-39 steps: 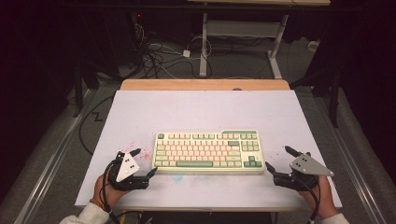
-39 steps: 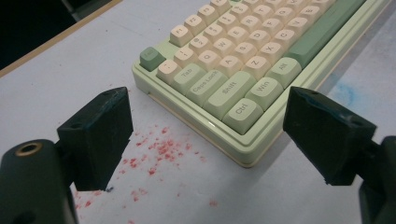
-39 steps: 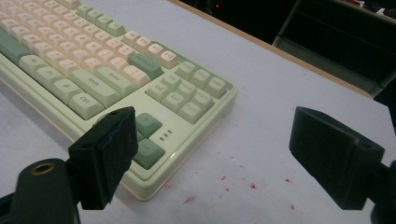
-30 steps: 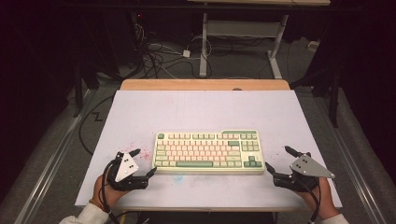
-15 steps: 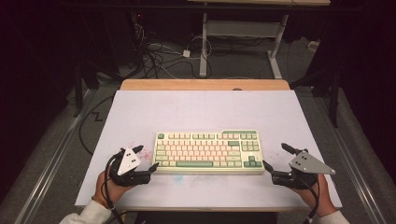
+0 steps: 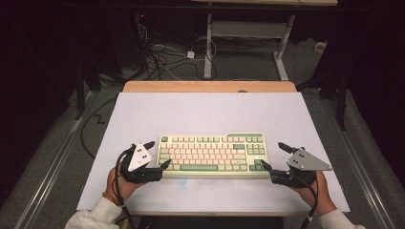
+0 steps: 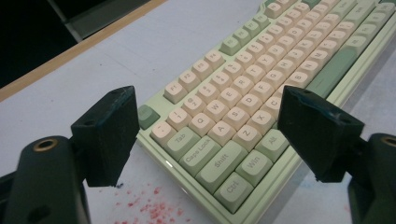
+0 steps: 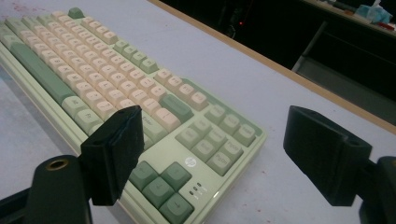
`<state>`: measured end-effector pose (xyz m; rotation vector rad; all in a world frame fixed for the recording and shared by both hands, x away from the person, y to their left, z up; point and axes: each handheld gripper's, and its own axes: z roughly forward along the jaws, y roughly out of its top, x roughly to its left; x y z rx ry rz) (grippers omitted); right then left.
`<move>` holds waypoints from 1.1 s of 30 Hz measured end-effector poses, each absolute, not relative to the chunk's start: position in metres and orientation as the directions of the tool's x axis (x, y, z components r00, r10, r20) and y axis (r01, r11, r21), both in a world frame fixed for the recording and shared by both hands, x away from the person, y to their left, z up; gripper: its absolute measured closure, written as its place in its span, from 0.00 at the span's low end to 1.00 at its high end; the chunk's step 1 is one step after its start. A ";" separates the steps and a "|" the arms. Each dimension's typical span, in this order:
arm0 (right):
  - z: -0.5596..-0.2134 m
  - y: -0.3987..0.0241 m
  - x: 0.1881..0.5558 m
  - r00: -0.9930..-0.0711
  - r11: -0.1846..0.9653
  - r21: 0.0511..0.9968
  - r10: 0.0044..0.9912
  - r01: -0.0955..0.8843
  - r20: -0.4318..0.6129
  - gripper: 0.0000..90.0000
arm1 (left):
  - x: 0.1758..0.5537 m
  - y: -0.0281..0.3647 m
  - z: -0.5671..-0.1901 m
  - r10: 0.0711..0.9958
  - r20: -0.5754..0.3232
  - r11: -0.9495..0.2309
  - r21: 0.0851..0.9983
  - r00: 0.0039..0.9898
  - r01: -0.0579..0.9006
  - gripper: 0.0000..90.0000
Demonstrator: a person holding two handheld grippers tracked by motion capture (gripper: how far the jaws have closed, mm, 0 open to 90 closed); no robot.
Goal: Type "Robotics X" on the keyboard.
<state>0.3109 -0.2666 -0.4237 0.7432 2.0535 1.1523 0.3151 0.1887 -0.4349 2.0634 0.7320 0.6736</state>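
A cream and green keyboard (image 6: 212, 153) lies on the white mat (image 6: 205, 112), toward the near side. My left gripper (image 6: 160, 153) is at its left end, open, with one jaw on each side of the corner by the Tab and Ctrl keys (image 7: 219, 163). My right gripper (image 6: 271, 154) is at the right end, open. Its jaws have just been closing a little, and the arrow-key corner (image 8: 163, 186) lies between them, with no pad pressing on it. Each gripper is held by a hand in a white sleeve.
Red specks (image 7: 140, 203) stain the mat near its front edge. The wooden table edge (image 6: 210, 87) runs along the far side. Beyond it, cables (image 6: 162, 57) lie on the floor beside a white desk frame (image 6: 248, 28). The floor drops off on both sides.
Both grippers have moved forward and inward, closing in on the two ends of the keyboard. The keyboard has not moved.
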 end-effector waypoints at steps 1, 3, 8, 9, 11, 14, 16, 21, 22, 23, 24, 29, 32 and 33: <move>-0.424 -0.265 0.312 -0.625 0.456 0.876 0.732 0.155 -0.271 0.25 | 0.315 0.189 -0.435 0.699 0.199 -0.490 0.833 0.687 0.257 0.22; -0.424 -0.263 0.313 -0.629 0.459 0.874 0.729 0.157 -0.270 0.26 | 0.317 0.186 -0.434 0.696 0.200 -0.492 0.832 0.690 0.256 0.22; -0.423 -0.257 0.316 -0.638 0.466 0.871 0.720 0.155 -0.272 0.28 | 0.319 0.184 -0.434 0.696 0.199 -0.492 0.832 0.690 0.257 0.22; -0.423 -0.253 0.318 -0.644 0.469 0.870 0.715 0.153 -0.273 0.29 | 0.321 0.183 -0.434 0.695 0.199 -0.496 0.829 0.691 0.259 0.22; -0.424 -0.250 0.319 -0.648 0.475 0.868 0.709 0.147 -0.278 0.35 | 0.321 0.182 -0.434 0.695 0.198 -0.495 0.829 0.691 0.260 0.22; -0.423 -0.246 0.320 -0.659 0.480 0.866 0.699 0.143 -0.279 0.44 | 0.322 0.181 -0.434 0.692 0.188 -0.493 0.829 0.697 0.266 0.23; -0.423 -0.244 0.321 -0.672 0.481 0.865 0.688 0.141 -0.273 0.53 | 0.322 0.181 -0.434 0.693 0.188 -0.492 0.829 0.696 0.266 0.24; -0.422 -0.239 0.323 -0.690 0.490 0.860 0.672 0.144 -0.267 0.73 | 0.322 0.180 -0.433 0.696 0.183 -0.486 0.832 0.694 0.268 0.24; -0.422 -0.238 0.323 -0.698 0.496 0.856 0.664 0.143 -0.268 0.77 | 0.323 0.180 -0.433 0.695 0.186 -0.489 0.830 0.694 0.267 0.24; -0.422 -0.237 0.323 -0.704 0.501 0.854 0.658 0.142 -0.269 0.82 | 0.323 0.180 -0.433 0.695 0.186 -0.489 0.830 0.694 0.267 0.24; -0.422 -0.236 0.324 -0.707 0.505 0.851 0.654 0.142 -0.270 0.85 | 0.323 0.180 -0.433 0.695 0.186 -0.490 0.830 0.695 0.267 0.24; -0.424 -0.230 0.326 -0.722 0.524 0.837 0.639 0.155 -0.266 0.99 | 0.324 0.179 -0.433 0.692 0.191 -0.496 0.827 0.696 0.265 0.24; -0.425 -0.224 0.329 -0.731 0.541 0.826 0.628 0.161 -0.268 1.00 | 0.324 0.179 -0.434 0.689 0.186 -0.495 0.827 0.701 0.268 0.24; -0.426 -0.222 0.329 -0.736 0.546 0.822 0.622 0.162 -0.268 1.00 | 0.324 0.179 -0.434 0.688 0.186 -0.496 0.826 0.702 0.267 0.24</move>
